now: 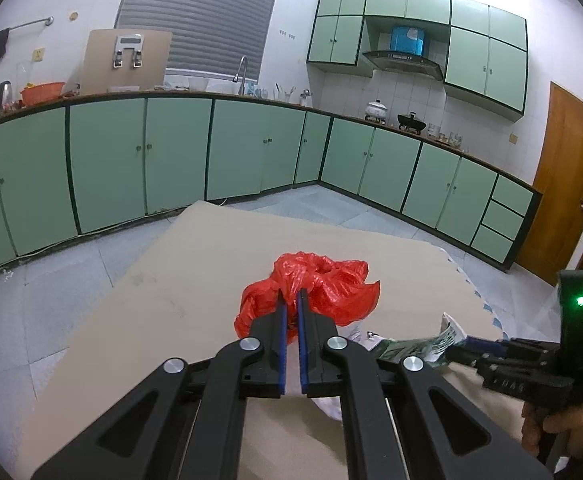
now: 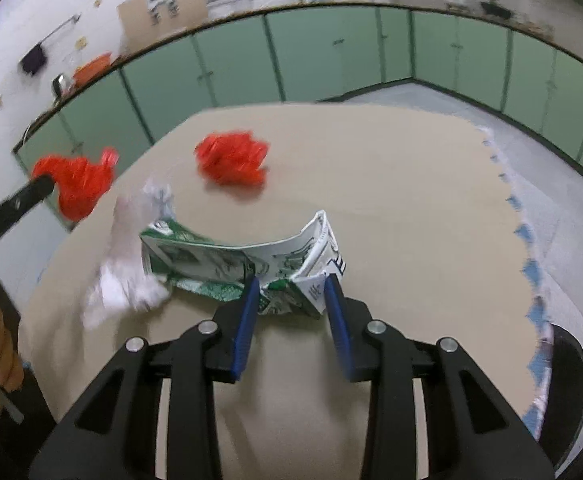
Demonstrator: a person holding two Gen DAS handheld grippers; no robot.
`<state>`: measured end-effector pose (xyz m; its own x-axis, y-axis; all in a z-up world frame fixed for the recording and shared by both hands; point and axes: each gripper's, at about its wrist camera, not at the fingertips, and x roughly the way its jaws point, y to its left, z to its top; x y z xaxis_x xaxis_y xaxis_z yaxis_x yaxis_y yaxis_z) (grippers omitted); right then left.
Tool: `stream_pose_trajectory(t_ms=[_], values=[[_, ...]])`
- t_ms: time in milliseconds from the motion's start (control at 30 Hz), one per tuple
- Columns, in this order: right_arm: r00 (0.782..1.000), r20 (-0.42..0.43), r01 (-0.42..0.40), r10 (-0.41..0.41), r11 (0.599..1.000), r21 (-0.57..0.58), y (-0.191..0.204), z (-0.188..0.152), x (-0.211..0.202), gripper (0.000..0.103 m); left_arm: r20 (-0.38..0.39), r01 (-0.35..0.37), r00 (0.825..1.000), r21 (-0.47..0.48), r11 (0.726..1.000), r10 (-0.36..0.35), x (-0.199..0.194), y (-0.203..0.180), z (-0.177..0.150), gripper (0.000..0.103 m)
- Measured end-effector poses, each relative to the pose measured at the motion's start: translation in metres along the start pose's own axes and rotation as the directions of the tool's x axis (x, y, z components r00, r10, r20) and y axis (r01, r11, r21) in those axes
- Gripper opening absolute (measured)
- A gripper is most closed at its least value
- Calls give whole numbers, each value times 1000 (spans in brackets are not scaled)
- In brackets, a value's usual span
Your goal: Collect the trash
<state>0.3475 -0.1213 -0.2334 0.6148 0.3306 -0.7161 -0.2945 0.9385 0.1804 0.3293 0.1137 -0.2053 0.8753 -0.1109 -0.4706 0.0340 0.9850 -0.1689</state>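
My left gripper point(image 1: 291, 298) is shut on a crumpled red plastic bag point(image 1: 331, 284) and holds it above the tan mat; it also shows at the left of the right wrist view point(image 2: 79, 184). My right gripper point(image 2: 289, 280) is open, its blue pads on either side of a crushed green and white carton point(image 2: 235, 260) lying on the mat. A second red plastic wad point(image 2: 231, 158) lies farther back on the mat. Crumpled white paper point(image 2: 127, 264) lies just left of the carton. In the left wrist view the carton point(image 1: 419, 346) shows at the right gripper's tip.
A tan foam mat point(image 2: 391, 184) with a jigsaw edge covers the tiled floor point(image 1: 51, 280). Green cabinets point(image 1: 131, 160) line the walls. A dark round bin rim point(image 2: 571, 380) sits at the mat's right edge. A wooden door point(image 1: 563, 192) stands at the right.
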Motion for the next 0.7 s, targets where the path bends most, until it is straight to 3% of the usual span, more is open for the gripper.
stream_pose_trajectory(t_ms=[100,167,300,400,467,500,533,700], values=[[1000,12,-3,2,999,49,-12,3,-4,31,1,4,1000,0,1000,-4,-1,-2,1,5],[1000,15,22,-23,998,58,-18,4,-6,0,0,7,1000,7,1000,-7,-1,-5,-1,5],[1000,9,20,-20,998,54,-22,0,-6,0,-9,15,1000,17,1000,-15,1,-6,-4,5],[1000,11,16,-17,999,30,-18,-3,-7,6,-9,17,1000,18,1000,-16,0,-7,-5,5],[1000,13,3,-3,999,36,-17,-4,-6,22,-9,17,1000,18,1000,-17,0,-6,-3,5],[1000,22,-2,1,999,49,-17,-6,-7,38,-9,19,1000,17,1000,-18,0,-6,-3,5],[1000,29,-1,-1,998,57,-17,-6,-7,47,-10,18,1000,18,1000,-18,0,-6,-3,5],[999,39,-2,0,998,58,-14,-3,1,57,-10,17,1000,23,1000,-16,0,-6,-3,5]])
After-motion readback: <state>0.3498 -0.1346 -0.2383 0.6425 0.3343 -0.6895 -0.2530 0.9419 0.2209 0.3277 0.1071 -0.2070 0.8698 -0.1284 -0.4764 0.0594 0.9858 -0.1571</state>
